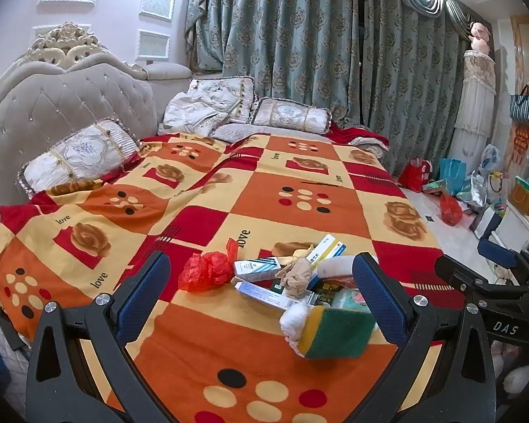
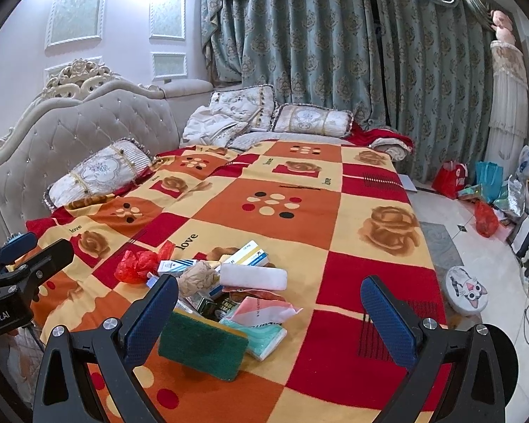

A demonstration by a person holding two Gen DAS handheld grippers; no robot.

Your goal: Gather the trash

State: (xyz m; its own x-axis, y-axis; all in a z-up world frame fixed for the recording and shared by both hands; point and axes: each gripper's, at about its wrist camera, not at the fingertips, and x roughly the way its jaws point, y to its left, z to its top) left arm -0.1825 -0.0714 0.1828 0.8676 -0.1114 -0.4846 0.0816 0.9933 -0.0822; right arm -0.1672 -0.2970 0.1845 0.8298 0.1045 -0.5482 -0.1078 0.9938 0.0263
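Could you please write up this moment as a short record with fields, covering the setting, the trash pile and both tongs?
setting: bed with a checked bedspread
trash pile: near the foot of the bed
items: green sponge, red plastic bag, white foam block, small boxes, crumpled brown paper
left tongs: open, empty, above the pile
right tongs: open, empty, above the pile
collected: nothing held yet

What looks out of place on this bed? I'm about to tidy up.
A heap of litter on the patterned bedspread: a green-and-yellow scouring sponge, a crumpled red plastic bag, small medicine cartons, a white foam block.
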